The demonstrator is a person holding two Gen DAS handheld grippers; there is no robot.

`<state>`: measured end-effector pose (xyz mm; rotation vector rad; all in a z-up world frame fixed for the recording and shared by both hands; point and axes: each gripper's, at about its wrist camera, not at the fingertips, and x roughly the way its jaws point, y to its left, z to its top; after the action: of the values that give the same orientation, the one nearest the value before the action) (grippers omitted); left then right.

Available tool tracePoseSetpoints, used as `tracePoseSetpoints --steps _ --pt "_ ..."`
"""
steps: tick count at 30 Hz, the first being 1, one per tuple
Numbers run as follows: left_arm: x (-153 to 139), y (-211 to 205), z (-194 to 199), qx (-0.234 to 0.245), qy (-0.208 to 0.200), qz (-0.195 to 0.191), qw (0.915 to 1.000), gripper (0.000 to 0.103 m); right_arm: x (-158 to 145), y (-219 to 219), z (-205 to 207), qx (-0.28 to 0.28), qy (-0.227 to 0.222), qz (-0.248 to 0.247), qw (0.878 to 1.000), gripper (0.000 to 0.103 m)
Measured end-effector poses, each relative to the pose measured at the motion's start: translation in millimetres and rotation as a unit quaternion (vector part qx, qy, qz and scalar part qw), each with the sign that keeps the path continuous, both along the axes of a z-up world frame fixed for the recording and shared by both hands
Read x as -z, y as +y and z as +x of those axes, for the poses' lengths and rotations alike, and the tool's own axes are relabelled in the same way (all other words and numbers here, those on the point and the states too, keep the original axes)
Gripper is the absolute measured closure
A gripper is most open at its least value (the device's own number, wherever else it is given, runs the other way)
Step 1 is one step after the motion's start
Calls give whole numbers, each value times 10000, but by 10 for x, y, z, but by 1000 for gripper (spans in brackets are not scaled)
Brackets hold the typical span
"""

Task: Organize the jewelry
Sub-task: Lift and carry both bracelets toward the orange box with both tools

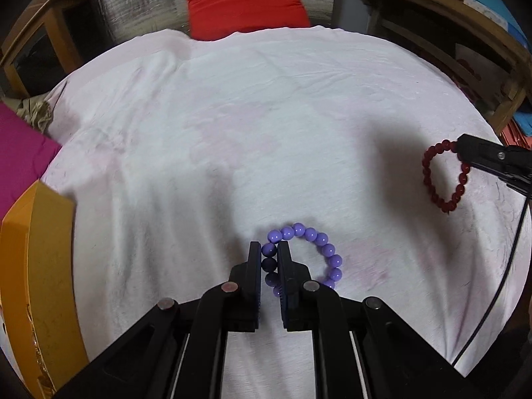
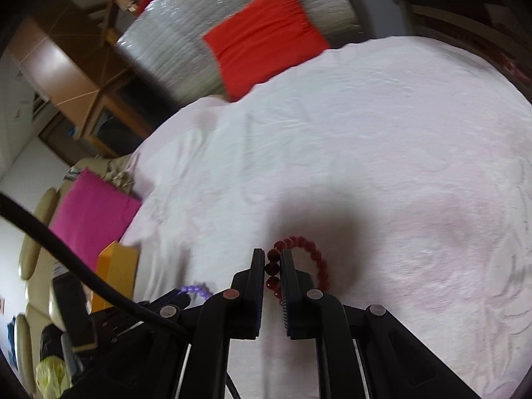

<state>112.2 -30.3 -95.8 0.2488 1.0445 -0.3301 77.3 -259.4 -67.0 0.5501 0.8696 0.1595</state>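
Now each gripper clamps a bracelet above the white cloth (image 1: 232,116) — left gripper (image 1: 269,252) the purple bracelet (image 1: 319,242), right gripper (image 2: 273,259) the red bracelet (image 2: 309,249).

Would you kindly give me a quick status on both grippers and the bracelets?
Left gripper shut on purple bracelet. Right gripper shut on red bracelet. Both over white cloth; orange box at left, nothing in the way.
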Motion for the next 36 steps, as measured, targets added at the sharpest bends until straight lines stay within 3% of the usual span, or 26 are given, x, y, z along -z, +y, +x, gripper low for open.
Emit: tracePoseSetpoints --steps 5,9,15,19,25,27,29,30,36 --pt "123 86 22 46 165 30 9998 93 48 47 27 -99 73 3 9999 93" --pt "146 67 12 164 159 65 9997 93 207 -54 94 31 520 -51 9986 93" --pt "181 1 31 256 123 122 9995 84 452 -144 175 115 1194 -97 9927 90" --pt "184 -3 10 286 114 84 9995 82 461 -86 196 23 1224 -313 9920 81" --pt "184 52 38 286 161 -130 9994 82 445 59 202 -9 1076 -808 9909 81" --pt "187 89 68 312 159 -198 9992 83 427 138 194 -60 992 -1175 9881 93" --pt "172 80 53 371 115 -224 9990 87 402 195 176 -45 896 -1535 9841 93" --pt "176 63 42 411 106 -244 9988 93 388 196 164 -39 856 -1585 9836 93" --pt "21 36 -17 422 -204 -355 9983 93 206 223 96 7 345 -1501 9881 93"
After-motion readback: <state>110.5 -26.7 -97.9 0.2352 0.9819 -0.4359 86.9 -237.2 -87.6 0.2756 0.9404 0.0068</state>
